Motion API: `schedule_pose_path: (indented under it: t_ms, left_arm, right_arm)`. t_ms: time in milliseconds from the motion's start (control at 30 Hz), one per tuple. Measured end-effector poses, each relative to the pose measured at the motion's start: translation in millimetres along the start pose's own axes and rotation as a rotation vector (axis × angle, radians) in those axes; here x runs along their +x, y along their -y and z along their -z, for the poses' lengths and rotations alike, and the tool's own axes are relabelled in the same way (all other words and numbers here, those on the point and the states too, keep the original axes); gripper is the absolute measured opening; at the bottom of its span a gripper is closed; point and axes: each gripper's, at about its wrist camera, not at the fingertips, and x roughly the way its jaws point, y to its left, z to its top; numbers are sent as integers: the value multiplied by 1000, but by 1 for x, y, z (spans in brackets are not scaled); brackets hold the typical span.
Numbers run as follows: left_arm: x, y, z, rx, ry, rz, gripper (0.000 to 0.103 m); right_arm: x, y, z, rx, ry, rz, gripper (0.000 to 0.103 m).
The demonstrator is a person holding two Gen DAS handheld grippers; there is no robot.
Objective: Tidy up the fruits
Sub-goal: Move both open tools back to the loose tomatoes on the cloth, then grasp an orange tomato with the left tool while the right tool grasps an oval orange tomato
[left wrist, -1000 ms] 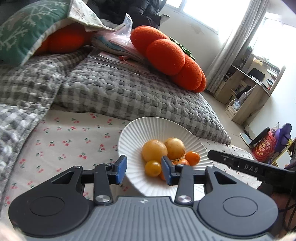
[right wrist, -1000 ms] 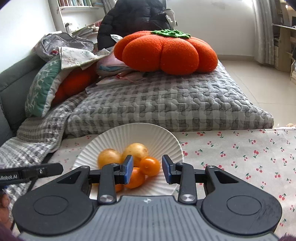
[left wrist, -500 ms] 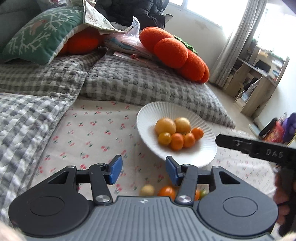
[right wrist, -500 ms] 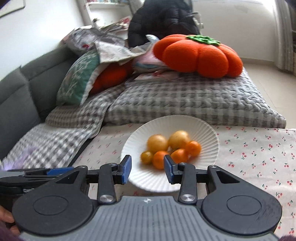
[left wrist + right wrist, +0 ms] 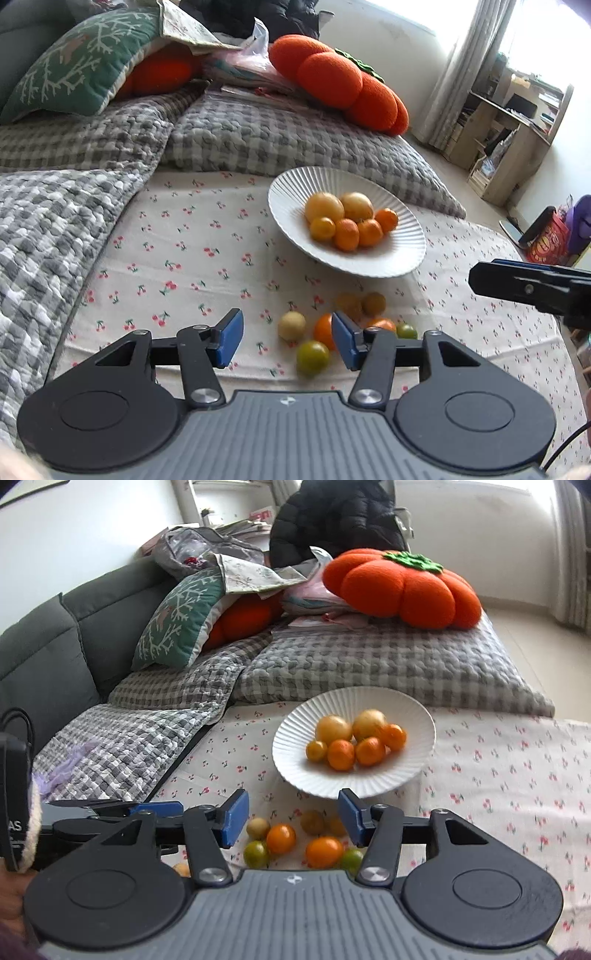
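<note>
My left gripper [image 5: 287, 340] hangs over the cherry-print cloth [image 5: 192, 254], jaws wide, nothing between the pads. Right gripper [image 5: 293, 818] same: wide apart, empty, pointed at the ribbed white plate [image 5: 421, 764]. On the plate I count 6 fruits: 2 big yellow ones [image 5: 333, 729], 3 orange, 1 sm. yellow. Loose fruits [image 5: 281, 837] lie on the cloth just in front of the plate, approx. 7 w/ 2 green ones [image 5: 312, 357]; a few are partly hidden.
</note>
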Motion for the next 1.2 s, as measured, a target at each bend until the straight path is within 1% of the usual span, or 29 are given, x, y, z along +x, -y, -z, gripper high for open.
schedule_pose_path:
  t_ms: [67, 133, 233, 300, 367, 433, 533, 600, 700, 867, 933, 1000, 1067, 1133, 1200]
  left_arm:
    - [2, 1, 2, -1, -15, 4, 49]
    - [6, 1, 3, -5, -28, 8, 51]
    - [10, 0, 5, -14, -49, 3, 53]
    - [10, -1, 5, -24, -59, 4, 55]
    - [9, -1, 5, -33, -61, 10, 59]
    - [9, -2, 6, -38, -61, 6, 67]
    - [7, -9, 6, -63, -63, -9, 70]
    - [5, -17, 6, -97, -61, -16, 73]
    - [4, -29, 7, -142, -66, -19, 73]
    - [0, -31, 6, -120, -55, -44, 72]
    - [-1, -30, 9, -106, -52, -56, 72]
    - [-1, -29, 13, -94, -65, -58, 71]
    - [0, -29, 14, -99, -68, -52, 71]
    - [0, -27, 13, -102, -58, -26, 71]
    - [-1, -24, 13, -90, -44, -11, 71]
  right_arm:
    - [3, -1, 2, -14, -11, 19, 61]
    - [10, -1, 4, -24, -30, 49, 66]
    - [20, 3, 8, 4, -85, 40, 66]
    - [22, 3, 11, 14, -106, 27, 68]
    - [21, 3, 12, 13, -118, 28, 74]
    - [22, 3, 13, 21, -130, 30, 76]
    - [23, 8, 12, 54, -144, 25, 76]
    - [22, 14, 11, 82, -136, 31, 76]
    - [21, 23, 9, 116, -119, 47, 76]
    - [26, 29, 12, 139, -113, 57, 76]
    - [33, 25, 14, 120, -120, 42, 75]
    - [40, 18, 18, 83, -130, 28, 72]
    - [47, 10, 21, 25, -135, 16, 65]
    - [54, -1, 23, -75, -126, 25, 59]
    - [61, -11, 28, -197, -107, 62, 58]
